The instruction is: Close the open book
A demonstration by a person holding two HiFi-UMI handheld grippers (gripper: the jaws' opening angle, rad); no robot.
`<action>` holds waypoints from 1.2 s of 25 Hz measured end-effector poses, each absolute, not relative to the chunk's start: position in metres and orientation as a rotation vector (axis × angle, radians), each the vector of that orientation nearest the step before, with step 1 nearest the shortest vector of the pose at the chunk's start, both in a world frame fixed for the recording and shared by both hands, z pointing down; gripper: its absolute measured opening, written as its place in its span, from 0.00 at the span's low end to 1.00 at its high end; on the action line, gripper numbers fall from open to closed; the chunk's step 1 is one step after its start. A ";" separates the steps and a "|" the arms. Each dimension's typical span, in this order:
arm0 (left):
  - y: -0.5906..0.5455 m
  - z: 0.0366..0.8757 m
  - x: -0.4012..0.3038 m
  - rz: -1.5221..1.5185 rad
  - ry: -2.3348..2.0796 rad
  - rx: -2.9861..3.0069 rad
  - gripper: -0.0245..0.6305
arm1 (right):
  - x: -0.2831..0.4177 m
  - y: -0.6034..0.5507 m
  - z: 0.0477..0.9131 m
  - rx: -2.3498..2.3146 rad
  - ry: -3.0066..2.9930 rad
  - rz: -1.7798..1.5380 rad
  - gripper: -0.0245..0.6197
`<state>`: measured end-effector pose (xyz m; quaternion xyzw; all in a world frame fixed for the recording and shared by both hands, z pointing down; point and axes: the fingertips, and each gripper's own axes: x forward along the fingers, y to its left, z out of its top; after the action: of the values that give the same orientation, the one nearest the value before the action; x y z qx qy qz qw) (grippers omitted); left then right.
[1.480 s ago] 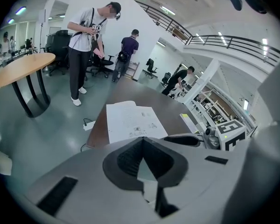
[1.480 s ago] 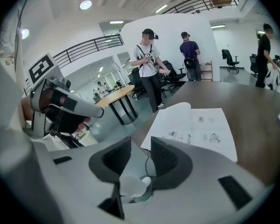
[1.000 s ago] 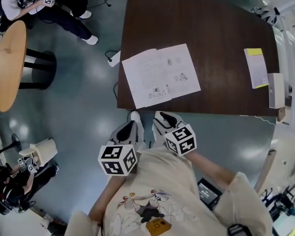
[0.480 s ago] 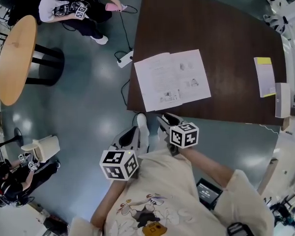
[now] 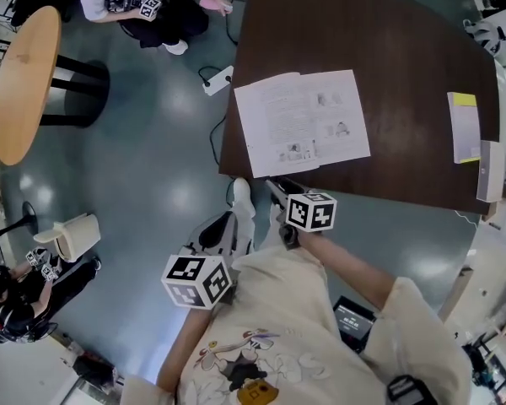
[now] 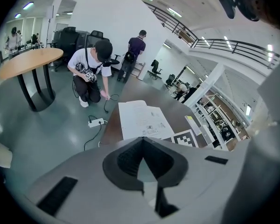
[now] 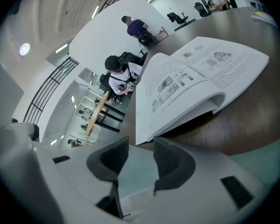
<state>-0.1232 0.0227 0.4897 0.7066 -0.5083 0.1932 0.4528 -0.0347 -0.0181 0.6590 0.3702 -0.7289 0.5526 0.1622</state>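
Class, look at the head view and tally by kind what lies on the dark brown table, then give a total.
Open book: 1
Yellow-topped booklet: 1
White box: 1
Total: 3

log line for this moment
book: open on table | right gripper: jaws just been opening, empty | left gripper: shut, empty

- Head view: overhead, facing steeply down on the dark surface point(image 5: 405, 66).
- Left gripper view: set back, facing across that surface.
- Right gripper view: low, close to the open book point(image 7: 196, 73).
- All three share the open book.
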 end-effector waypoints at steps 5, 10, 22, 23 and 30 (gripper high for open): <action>0.028 0.492 -0.131 0.464 -1.265 1.727 0.05 | -0.035 -0.019 0.671 1.126 -1.996 1.749 0.28; 0.026 0.491 -0.136 0.461 -1.261 1.738 0.05 | -0.032 -0.026 0.683 1.230 -1.887 1.870 0.28; 0.021 0.487 -0.141 0.468 -1.209 1.787 0.05 | -0.023 -0.022 0.678 1.312 -1.793 1.919 0.08; 0.021 0.488 -0.141 0.466 -1.204 1.791 0.05 | -0.023 -0.022 0.676 1.317 -1.797 1.920 0.08; 0.019 0.485 -0.134 0.460 -1.162 1.824 0.05 | -0.024 -0.022 0.651 1.319 -1.842 1.934 0.06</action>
<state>-0.1339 0.0189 0.4847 0.7373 -0.4696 0.1858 0.4488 -0.0244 -0.0220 0.6514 0.4412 -0.6163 0.6472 0.0814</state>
